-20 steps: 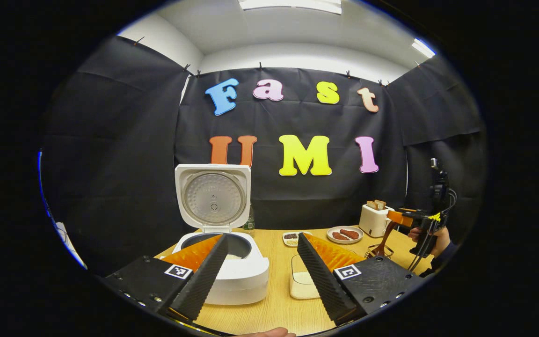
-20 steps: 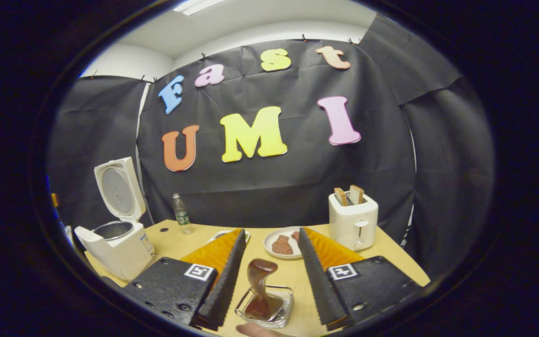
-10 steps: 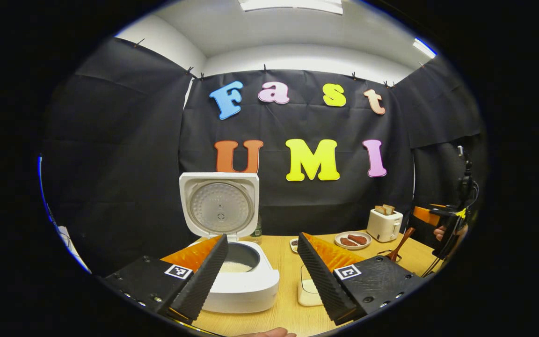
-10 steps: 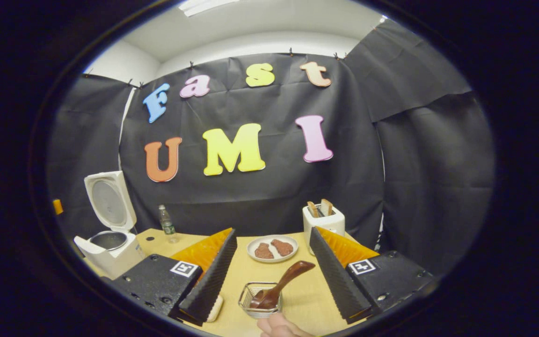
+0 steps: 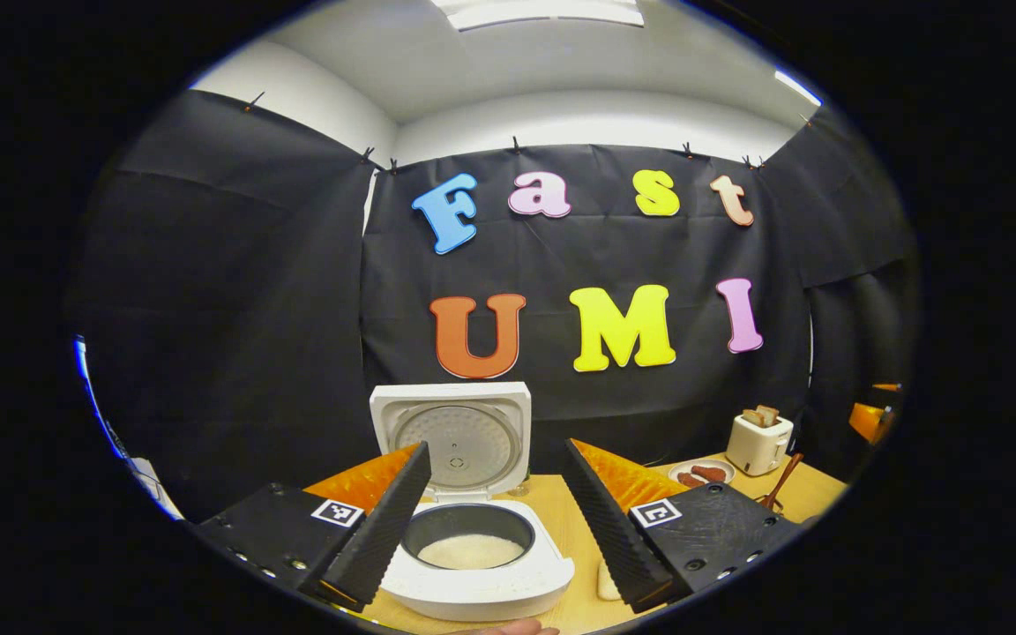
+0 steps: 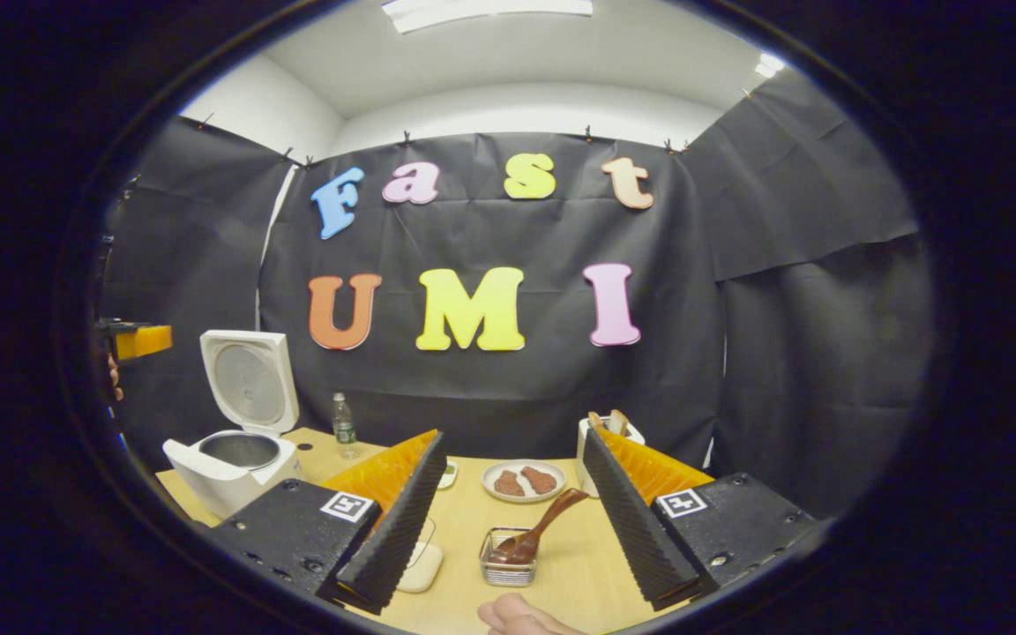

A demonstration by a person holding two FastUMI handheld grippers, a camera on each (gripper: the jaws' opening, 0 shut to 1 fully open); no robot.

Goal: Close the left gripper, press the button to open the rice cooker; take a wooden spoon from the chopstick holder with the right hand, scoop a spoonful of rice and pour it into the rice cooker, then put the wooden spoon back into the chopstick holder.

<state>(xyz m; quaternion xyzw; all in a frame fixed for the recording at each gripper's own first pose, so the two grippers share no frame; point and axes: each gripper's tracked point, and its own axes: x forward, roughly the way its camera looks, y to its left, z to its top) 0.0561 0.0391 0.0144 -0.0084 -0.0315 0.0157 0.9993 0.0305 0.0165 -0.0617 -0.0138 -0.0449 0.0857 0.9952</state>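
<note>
The cooker (image 5: 473, 547) stands lid-up with rice in its pot, and the spoon (image 6: 536, 534) leans in the holder (image 6: 508, 558), so every step looks done. Both the left gripper (image 5: 495, 520) and right gripper (image 6: 515, 520) have their jaws spread wide, holding nothing. The right gripper hangs short of the holder with open air around it, while the table (image 6: 561, 573) beyond carries a plate (image 6: 523, 481) and toaster (image 6: 603, 437) near its far edge.
</note>
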